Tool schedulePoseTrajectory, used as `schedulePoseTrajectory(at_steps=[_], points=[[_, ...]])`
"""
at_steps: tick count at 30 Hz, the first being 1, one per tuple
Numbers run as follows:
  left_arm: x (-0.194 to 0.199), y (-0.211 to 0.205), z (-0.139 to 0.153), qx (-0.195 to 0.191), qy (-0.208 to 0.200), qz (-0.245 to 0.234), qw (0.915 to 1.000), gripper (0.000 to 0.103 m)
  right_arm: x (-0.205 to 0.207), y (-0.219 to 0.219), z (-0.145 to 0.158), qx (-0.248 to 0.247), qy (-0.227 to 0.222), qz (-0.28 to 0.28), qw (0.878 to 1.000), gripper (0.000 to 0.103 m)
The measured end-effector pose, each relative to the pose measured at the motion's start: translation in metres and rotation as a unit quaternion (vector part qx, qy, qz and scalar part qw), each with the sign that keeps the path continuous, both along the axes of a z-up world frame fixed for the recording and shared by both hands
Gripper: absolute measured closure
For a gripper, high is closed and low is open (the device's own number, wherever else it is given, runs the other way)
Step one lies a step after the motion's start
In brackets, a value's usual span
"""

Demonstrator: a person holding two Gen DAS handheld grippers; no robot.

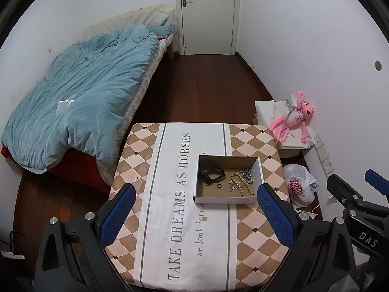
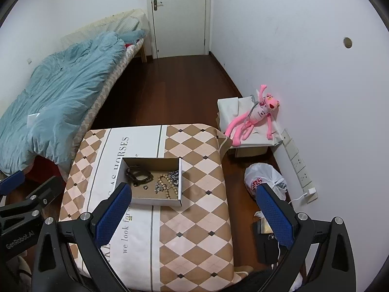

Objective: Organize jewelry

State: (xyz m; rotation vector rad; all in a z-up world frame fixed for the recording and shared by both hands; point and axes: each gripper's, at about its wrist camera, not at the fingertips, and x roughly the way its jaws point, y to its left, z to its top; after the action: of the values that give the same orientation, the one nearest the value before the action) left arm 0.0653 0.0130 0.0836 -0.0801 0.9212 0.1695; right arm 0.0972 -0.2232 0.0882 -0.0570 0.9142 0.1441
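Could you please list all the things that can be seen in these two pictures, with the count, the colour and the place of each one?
box: 1, white outside and brown inside, on the table
black strap piece: 1, black, left part of the box
wooden bead string: 1, beige, right part of the box
silver chain pieces: a few, count unclear, silver, beside the beads
small ring: 1, dark, box floor
table: 1, brown and pink diamond cloth
bed with quilt: 1, blue, left
plush toy: 1, pink, by the right wall
plastic bag: 1, white, on the floor
door: 1, white, far wall
left gripper: 1, blue pads, open
right gripper: 1, blue pads, open
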Motion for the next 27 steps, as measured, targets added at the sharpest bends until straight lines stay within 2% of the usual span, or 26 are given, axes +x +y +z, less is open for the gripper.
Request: schedulePoseTrajectory(at_steps=[9,27], points=[[0.019,0.000,-0.001,-0.015,0.028,-0.007,0.9995,0.001,0.023,0.004,-0.002,-0.005,0.025,0.009,1.000,0.000],[0.022,0.006,0.001,-0.008,0.025,0.002,0.9996,0.001,0.022,0.010,0.003,-0.007,0.033,0.017,0.999,0.000]])
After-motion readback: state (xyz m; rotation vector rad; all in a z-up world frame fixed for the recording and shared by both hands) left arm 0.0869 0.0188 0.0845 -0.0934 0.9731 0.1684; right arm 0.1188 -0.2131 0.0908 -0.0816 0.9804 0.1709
